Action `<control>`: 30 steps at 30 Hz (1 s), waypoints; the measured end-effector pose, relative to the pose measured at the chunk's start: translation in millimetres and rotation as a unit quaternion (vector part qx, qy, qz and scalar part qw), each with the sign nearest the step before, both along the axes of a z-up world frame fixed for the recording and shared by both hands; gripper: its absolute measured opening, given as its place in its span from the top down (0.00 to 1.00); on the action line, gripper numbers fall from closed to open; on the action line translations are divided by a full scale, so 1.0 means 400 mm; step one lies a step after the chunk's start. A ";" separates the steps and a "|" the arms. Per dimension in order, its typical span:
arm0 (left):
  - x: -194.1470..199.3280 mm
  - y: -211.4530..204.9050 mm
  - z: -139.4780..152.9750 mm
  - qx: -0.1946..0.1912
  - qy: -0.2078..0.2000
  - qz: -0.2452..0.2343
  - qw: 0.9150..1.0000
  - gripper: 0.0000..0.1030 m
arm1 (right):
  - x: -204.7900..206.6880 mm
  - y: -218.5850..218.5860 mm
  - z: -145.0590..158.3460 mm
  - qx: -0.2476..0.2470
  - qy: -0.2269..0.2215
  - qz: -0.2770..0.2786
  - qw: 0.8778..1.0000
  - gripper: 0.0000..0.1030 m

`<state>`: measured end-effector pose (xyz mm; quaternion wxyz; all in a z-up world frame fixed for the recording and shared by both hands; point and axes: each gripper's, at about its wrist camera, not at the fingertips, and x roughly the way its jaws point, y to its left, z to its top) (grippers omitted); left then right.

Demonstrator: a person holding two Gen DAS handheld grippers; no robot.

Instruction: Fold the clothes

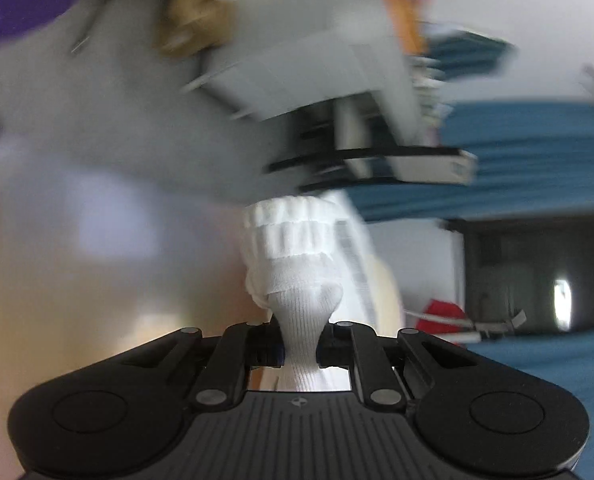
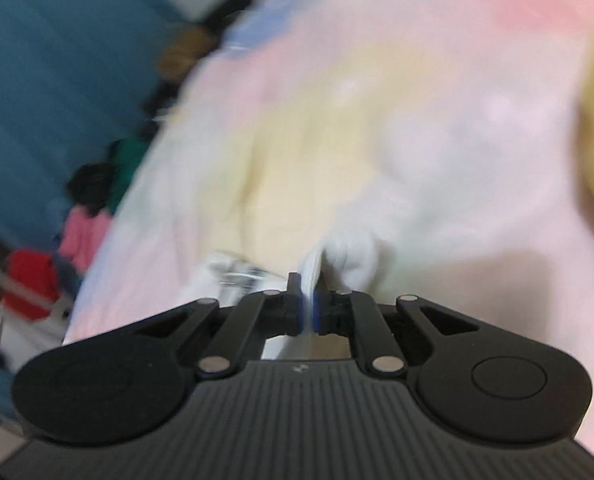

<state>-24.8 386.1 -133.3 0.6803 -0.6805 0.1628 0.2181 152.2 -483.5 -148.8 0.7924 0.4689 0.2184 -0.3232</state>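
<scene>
Pastel bedding point(image 2: 377, 140) (blurred, probably); both tools pinch ribbed white sock point(image 1: 297, 272).

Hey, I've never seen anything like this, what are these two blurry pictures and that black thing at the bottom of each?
Each picture comes from a camera mounted on a hand-held gripper; a person holds one in each hand, so no robot arm is involved. The black shape is the gripper itself. In the left wrist view, the left gripper has its jaws closed on a white ribbed sock. In the right wrist view, the right gripper pinches white fabric, probably the same sock, though blur prevents certainty. Below lies a pastel pink and yellow cloth. The background is smeared by motion.
</scene>
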 end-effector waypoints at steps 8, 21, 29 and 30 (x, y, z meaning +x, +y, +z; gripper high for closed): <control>-0.029 0.033 -0.028 -0.015 0.012 0.012 1.000 0.87 | -0.033 0.082 0.106 -0.087 -0.057 0.010 0.995 0.21; -0.012 0.062 -0.073 -0.030 0.017 0.018 0.999 0.87 | 0.267 0.260 -0.044 -0.114 0.097 0.193 0.970 0.21; -0.008 0.067 -0.085 -0.029 0.016 0.015 0.999 0.87 | 0.314 0.273 0.013 -0.169 0.105 0.226 0.954 0.86; -0.008 0.068 -0.084 -0.025 0.015 0.012 1.000 0.87 | 0.313 0.273 0.030 -0.169 0.099 0.229 0.954 0.87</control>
